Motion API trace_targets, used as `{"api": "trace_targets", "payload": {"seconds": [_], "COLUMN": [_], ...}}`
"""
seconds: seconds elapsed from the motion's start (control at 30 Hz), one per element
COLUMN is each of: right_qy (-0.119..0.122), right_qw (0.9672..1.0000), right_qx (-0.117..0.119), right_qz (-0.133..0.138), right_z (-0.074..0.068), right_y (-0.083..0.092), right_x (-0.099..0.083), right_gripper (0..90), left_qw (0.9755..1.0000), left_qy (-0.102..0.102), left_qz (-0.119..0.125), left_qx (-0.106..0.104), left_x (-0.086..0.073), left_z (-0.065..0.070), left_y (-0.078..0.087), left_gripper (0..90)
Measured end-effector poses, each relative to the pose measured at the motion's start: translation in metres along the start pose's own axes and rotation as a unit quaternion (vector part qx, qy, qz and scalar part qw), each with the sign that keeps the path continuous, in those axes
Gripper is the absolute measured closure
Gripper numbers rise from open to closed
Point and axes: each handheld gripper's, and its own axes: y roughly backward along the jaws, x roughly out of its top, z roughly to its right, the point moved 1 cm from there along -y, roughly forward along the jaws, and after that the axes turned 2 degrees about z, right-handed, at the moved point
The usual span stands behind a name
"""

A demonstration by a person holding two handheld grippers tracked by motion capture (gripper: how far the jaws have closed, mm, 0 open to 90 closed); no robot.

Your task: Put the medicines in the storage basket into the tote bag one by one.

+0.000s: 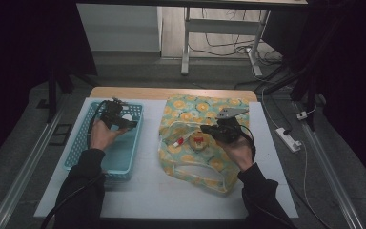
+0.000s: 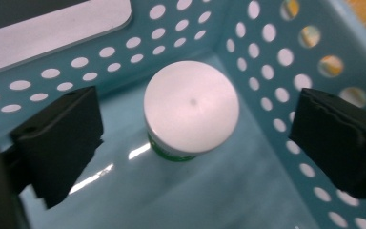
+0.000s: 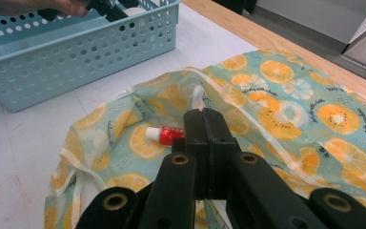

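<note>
Left gripper view: I see my left gripper (image 2: 195, 138) spread wide inside the blue basket (image 2: 267, 62), the white-lidded jar (image 2: 191, 107) upright between its jaws, untouched, near a corner. My right gripper (image 3: 205, 129) is closed empty over the fruit-print bag (image 3: 290, 105).

On the counter (image 1: 143, 191), the basket (image 1: 78, 152) sits at nine o'clock of the bag (image 1: 190, 164); a jar (image 2: 191, 107) stands in the basket's far corner, a tube (image 3: 164, 134) lies on the bag.

Centre: white-lidded jar (image 2: 191, 107), upright on basket floor.
Surround: blue perforated basket (image 2: 267, 57).
Lower left and right: left gripper (image 2: 195, 148), jaws wide apart, clear of the jar.
</note>
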Motion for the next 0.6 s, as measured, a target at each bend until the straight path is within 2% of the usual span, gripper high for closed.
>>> {"api": "trace_targets", "payload": {"seconds": [0.07, 0.17, 0.23, 0.33, 0.47, 0.5, 0.6], "right_qy": [0.000, 0.000, 0.000, 0.000, 0.000, 0.001, 0.001], "right_qw": [1.0000, 1.0000, 1.0000, 1.0000, 1.0000, 1.0000, 1.0000], "right_qx": [0.000, 0.000, 0.000, 0.000, 0.000, 0.000, 0.000], "right_qz": [0.000, 0.000, 0.000, 0.000, 0.001, 0.001, 0.001], "right_z": [0.0001, 0.0000, 0.0001, 0.0000, 0.0000, 0.0000, -0.0002], "right_y": [0.0000, 0.0000, 0.0001, 0.0000, 0.0000, 0.0001, -0.0002], "right_x": [0.0000, -0.0001, 0.0000, 0.0001, 0.0001, 0.0001, 0.0002], "right_gripper": [90.0, 90.0, 90.0, 90.0, 90.0, 90.0, 90.0], "left_qw": [1.0000, 0.9999, 0.9999, 0.9999, 0.9999, 0.9999, 0.9998], "left_qy": [-0.001, 0.004, 0.007, 0.007, 0.010, 0.009, 0.011], "left_qz": [-0.001, 0.005, 0.007, 0.001, -0.004, -0.005, -0.010], "left_qx": [0.008, 0.008, 0.004, 0.011, 0.001, 0.001, 0.010], "left_x": [0.0010, 0.0021, 0.0023, 0.0020, 0.0020, 0.0019, 0.0026], "left_z": [-0.0001, -0.0010, -0.0018, -0.0024, -0.0023, -0.0017, 0.0001], "left_y": [-0.0001, 0.0013, 0.0015, 0.0001, -0.0004, -0.0002, 0.0010], "left_gripper": [12.9, 22.7, 27.4, 31.5, 41.8, 47.8, 49.8]}}
